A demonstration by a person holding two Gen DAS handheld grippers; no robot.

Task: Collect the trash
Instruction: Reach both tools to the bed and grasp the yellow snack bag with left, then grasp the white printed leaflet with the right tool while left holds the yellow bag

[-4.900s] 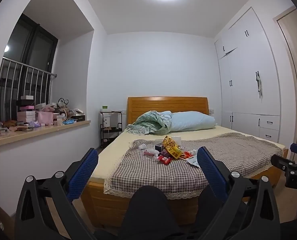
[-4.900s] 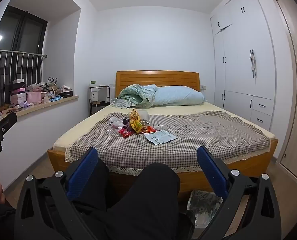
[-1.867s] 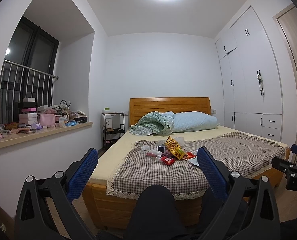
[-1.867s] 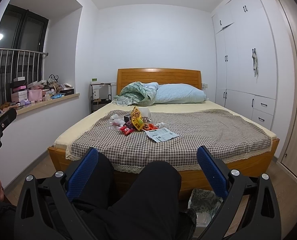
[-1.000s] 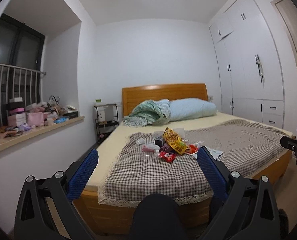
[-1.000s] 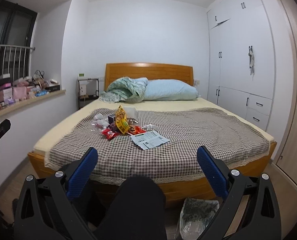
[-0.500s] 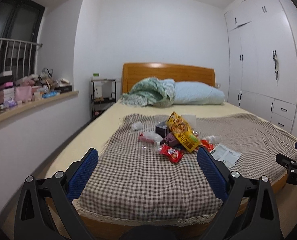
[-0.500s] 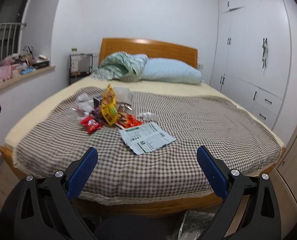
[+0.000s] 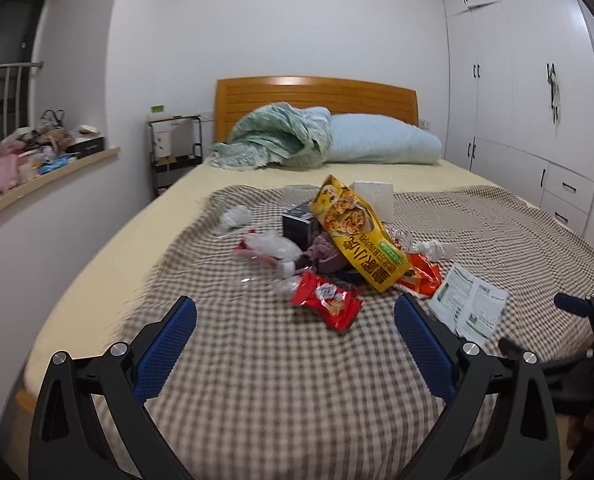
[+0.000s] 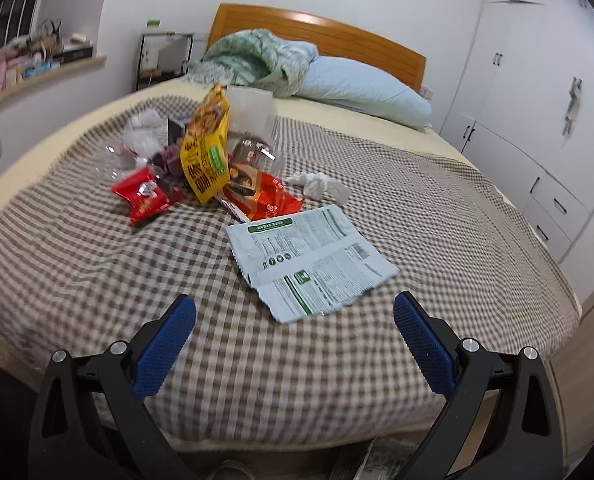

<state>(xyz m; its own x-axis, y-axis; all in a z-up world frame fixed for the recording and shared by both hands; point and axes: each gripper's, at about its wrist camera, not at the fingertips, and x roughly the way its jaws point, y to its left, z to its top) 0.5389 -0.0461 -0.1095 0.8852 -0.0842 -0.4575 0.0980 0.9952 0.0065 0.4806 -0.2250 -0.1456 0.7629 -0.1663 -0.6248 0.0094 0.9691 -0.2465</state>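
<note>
Trash lies heaped on the checkered blanket (image 10: 437,216) of the bed (image 9: 109,240): a yellow snack bag (image 9: 357,232) leaning upright, a red wrapper (image 9: 329,306) in front of it, an orange wrapper (image 10: 261,196), crumpled tissue (image 10: 317,186) and a flat white-and-green printed packet (image 10: 309,260). In the left wrist view the left claw (image 9: 295,324) hangs with its blue fingers wide apart, the red wrapper just ahead at 12 o'clock. In the right wrist view the right claw (image 10: 295,322), likewise spread and empty, has the printed packet near at 12 o'clock and the heap farther off at 11 o'clock.
</note>
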